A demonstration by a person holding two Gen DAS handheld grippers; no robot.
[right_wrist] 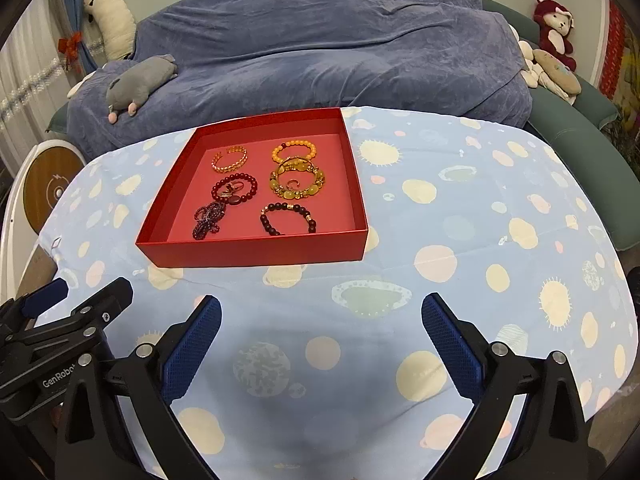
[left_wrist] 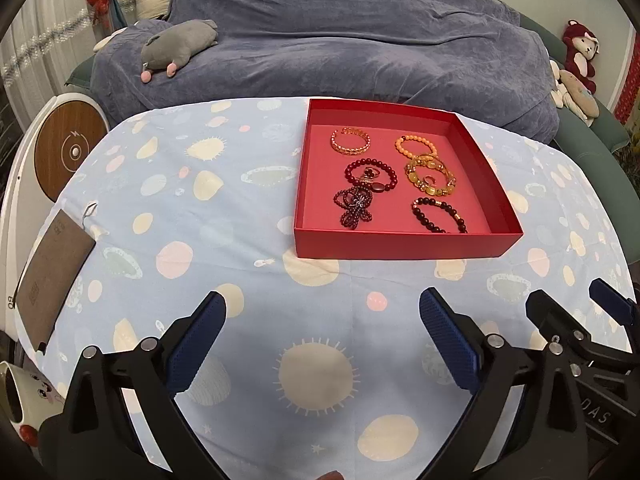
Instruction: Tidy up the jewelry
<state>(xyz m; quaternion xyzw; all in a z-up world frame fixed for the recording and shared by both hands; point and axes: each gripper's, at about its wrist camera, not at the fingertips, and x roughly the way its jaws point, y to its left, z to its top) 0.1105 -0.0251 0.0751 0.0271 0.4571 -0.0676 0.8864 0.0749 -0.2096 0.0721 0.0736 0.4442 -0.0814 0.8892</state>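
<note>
A red box stands on the table with several bracelets inside: a gold chain one, an orange bead one, a yellow one with a ring inside it, a dark red one around rings, a purple bead bundle and a dark bead one. My left gripper is open and empty, held near the table's front, short of the box. My right gripper is open and empty, to the right of the left one.
The table wears a light blue cloth with planet prints. A brown card lies at its left edge, a mug beside it. Behind stands a sofa under a blue blanket with plush toys.
</note>
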